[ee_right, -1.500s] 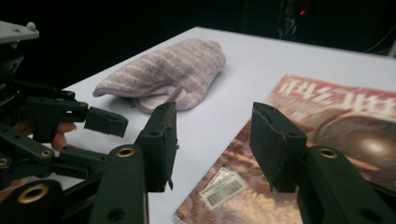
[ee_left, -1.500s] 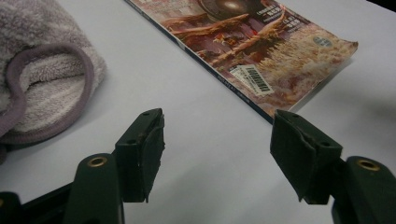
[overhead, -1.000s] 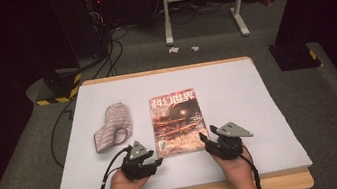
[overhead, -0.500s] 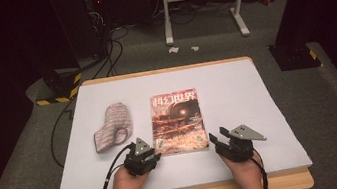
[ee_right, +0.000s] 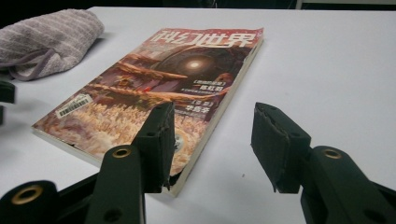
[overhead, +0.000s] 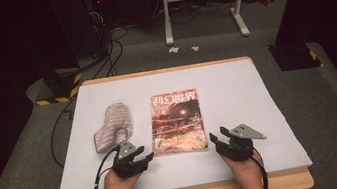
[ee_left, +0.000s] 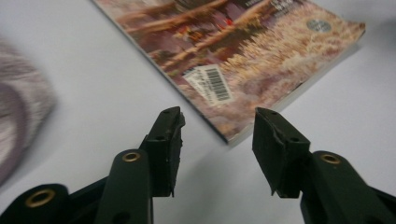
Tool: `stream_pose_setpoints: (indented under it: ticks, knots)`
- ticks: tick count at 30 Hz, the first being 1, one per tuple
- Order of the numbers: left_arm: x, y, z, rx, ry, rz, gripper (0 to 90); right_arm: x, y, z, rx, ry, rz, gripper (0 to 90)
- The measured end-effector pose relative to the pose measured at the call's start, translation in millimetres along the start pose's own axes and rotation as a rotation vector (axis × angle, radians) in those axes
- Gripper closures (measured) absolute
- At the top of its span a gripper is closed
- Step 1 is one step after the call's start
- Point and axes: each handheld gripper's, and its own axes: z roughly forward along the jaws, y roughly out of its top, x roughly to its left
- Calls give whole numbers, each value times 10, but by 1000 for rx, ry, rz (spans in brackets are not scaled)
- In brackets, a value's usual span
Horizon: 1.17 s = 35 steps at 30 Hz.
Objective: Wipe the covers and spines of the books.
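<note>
1. Now the left gripper (overhead: 142, 160) has just been opening its jaws; they stand apart and empty, with the magazine's (ee_left: 261, 60) near corner at twelve o'clock, just beyond the tips.
2. Likewise the right gripper (overhead: 219, 140) is parted on nothing; the magazine (ee_right: 163, 88) lies at eleven o'clock, its corner by the inner jaw.
3. Judged from above, the magazine (overhead: 177, 122) runs six-to-twelve on the table (overhead: 257, 91); both hands flank its near edge, the left closer.
4. Well off at ten o'clock lies a cloth (overhead: 113, 125).

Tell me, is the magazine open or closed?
Closed. The magazine lies flat on the table, front cover up, its pages stacked under it in both gripper views.
</note>
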Motion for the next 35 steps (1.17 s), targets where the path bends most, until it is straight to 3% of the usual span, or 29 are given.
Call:
stream_pose_setpoints:
  ticks: [3, 5, 6, 8, 10, 13, 16, 20, 35]
  knots:
    - [76, -28, -90, -26, 7, -19, 464, -32, 2, -6, 2, -6, 7, 495]
    - [196, -68, -231, -51, 38, -33, 438, -88, 5, -20, 0, -18, 12, 495]
    - [303, -100, -337, -71, 53, -64, 406, -137, 7, -28, 0, -31, 14, 495]
    - [402, -134, -439, -91, 75, -89, 382, -176, 9, -35, 5, -44, 12, 494]
    - [506, -174, -555, -119, 119, -114, 348, -234, 11, -45, 12, -78, 1, 471]
    - [593, -204, -648, -153, 138, -153, 307, -326, 11, -64, 19, -123, -14, 468]
    - [592, -207, -641, -146, 147, -142, 281, -434, 4, -89, 22, -168, -13, 464]
    - [576, -206, -599, -132, 141, -128, 276, -517, -4, -112, 26, -193, 0, 458]
    - [567, -191, -568, -126, 123, -126, 283, -511, -42, -113, 35, -191, -2, 453]
